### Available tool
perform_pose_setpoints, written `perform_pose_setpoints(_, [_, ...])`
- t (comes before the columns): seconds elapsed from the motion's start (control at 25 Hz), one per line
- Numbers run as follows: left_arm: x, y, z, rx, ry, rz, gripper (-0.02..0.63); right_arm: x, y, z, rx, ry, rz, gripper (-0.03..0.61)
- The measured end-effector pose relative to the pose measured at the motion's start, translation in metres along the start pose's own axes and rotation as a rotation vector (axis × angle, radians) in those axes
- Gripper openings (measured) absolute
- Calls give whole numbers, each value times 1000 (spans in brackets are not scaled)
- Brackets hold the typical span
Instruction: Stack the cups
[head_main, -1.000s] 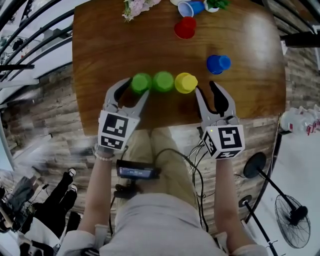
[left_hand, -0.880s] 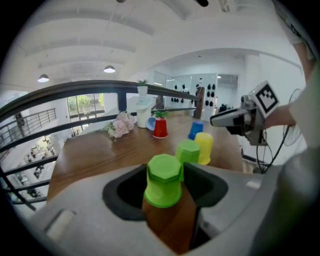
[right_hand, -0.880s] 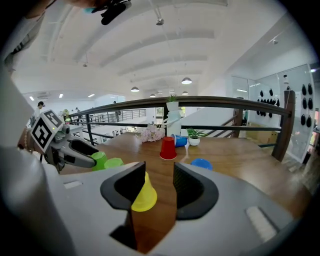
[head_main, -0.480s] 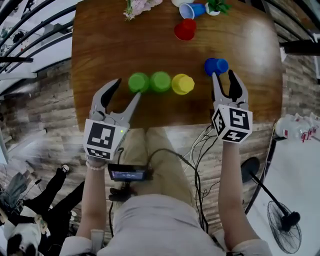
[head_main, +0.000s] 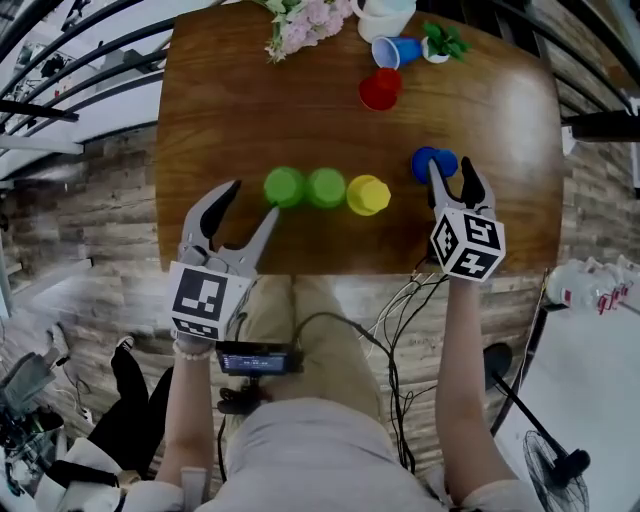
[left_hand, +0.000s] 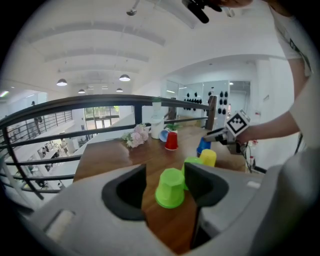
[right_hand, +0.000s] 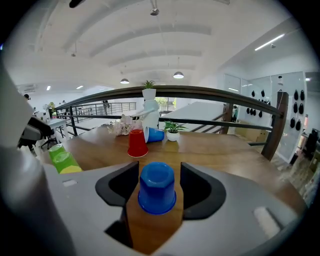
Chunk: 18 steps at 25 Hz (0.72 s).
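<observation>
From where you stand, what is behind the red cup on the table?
A blue cup lies on its side just behind the red cup, a small potted plant beside it. What the upside-down red cup covers cannot be seen.

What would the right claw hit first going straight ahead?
The upside-down blue cup: it already sits between the jaws of the right claw, which have just been opening and don't grip it.
</observation>
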<state>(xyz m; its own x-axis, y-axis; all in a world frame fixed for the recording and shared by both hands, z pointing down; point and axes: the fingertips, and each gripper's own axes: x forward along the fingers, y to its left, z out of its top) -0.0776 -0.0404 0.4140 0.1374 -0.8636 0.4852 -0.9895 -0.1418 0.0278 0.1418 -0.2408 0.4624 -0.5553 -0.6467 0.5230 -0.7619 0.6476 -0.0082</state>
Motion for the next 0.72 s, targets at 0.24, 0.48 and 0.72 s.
perform_pose_setpoints(0.24, [-2,5,4,-8,-11,8,235,5,0,-7,24,25,16,244])
perform_pose_setpoints(0.48, [-3,7,5,-3,-10,-11,235,-1,4,3,40,-11,16,224])
perform_pose_setpoints(0.72, [-4,10,10,6,-22,-49,235,-18,26,29,20,-65,37,224])
